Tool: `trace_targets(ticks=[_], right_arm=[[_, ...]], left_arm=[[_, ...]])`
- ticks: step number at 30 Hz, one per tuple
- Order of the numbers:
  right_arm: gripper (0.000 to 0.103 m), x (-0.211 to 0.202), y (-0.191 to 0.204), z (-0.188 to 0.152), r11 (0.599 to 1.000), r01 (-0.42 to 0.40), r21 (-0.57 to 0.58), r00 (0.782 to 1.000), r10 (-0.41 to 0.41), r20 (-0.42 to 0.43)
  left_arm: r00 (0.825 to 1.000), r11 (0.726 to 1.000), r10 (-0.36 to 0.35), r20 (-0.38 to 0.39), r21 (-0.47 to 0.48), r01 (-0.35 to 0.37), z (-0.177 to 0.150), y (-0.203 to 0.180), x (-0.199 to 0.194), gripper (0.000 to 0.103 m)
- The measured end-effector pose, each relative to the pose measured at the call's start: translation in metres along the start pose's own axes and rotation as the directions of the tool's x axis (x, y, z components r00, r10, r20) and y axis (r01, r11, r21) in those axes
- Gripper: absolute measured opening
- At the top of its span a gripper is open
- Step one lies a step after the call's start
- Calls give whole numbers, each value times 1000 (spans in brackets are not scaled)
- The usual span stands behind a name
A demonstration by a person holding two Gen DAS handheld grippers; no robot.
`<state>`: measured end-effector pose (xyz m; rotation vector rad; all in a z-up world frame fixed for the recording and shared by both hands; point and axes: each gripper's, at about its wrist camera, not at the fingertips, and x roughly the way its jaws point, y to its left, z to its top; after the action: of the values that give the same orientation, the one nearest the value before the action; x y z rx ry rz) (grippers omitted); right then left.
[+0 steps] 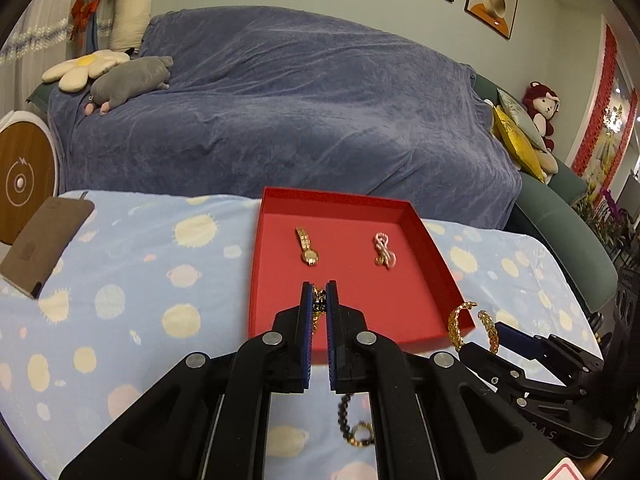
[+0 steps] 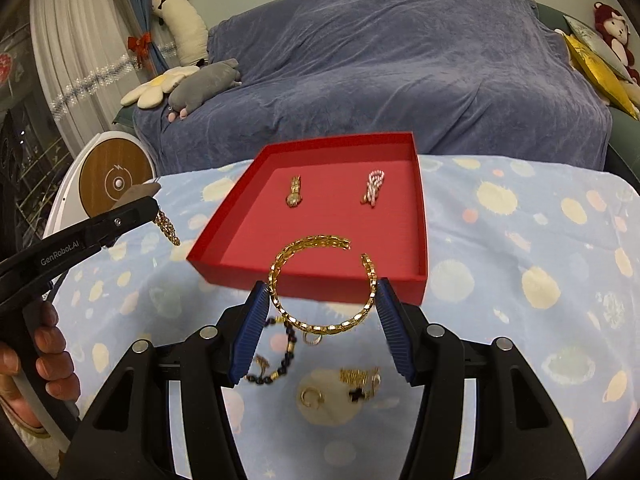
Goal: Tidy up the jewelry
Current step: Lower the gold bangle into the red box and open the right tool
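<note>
Spotted tablecloth [image 2: 520, 240] surrounds the red tray [image 2: 420, 216] at frame centre; left gripper [image 1: 319, 288] pinches a chain [image 1: 318, 300], right gripper [image 2: 322, 300] clamps a gold bangle [image 2: 280, 268] before the tray's near edge.

A blue-covered sofa [image 1: 304, 100] fills the upper middle of the frame, with a flower cushion [image 1: 82, 67] and grey plush [image 1: 130, 80] at its upper left. A red monkey [image 1: 541, 109] and yellow cushion [image 1: 516, 136] sit at the right. A brown notebook [image 1: 46, 240] lies at left on the dotted cloth [image 1: 140, 280].

A blue throw [image 1: 280, 92] is covering the sofa [image 1: 560, 204] behind the desk [image 2: 520, 240], plush toys are resting at both ends, framed pictures [image 1: 494, 0] are hanging on the pale wall, and white curtains [image 2: 76, 40] are hanging at left.
</note>
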<state>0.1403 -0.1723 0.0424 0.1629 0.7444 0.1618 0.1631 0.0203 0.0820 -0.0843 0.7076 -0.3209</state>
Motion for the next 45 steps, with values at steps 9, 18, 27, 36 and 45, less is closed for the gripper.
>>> trace_targets(ticks=[9,18,27,36,45], right_arm=[[53,79,-13,47,1000,17,0,998,-17,-65],[54,135,-9,40,999,8,-32,989,-13,-148],[68,116,-14,39,1000,18,-18,995,-19,-99],[73,25,-20,-1,1000,7,-12,997,-8,-80],[74,-24,-17,-60,999,9,39,996,-6,-92]], left_arm=[[998,999,28,-62,-35,-31,43,9,84,4],[988,997,64,-141,-29,-68,40,12,139,4],[985,990,94,-142,-90,-108,32,25,135,44],[988,991,131,-85,-32,-134,-5,29,52,58],[984,992,118,-134,-32,-124,-71,15,5,65]])
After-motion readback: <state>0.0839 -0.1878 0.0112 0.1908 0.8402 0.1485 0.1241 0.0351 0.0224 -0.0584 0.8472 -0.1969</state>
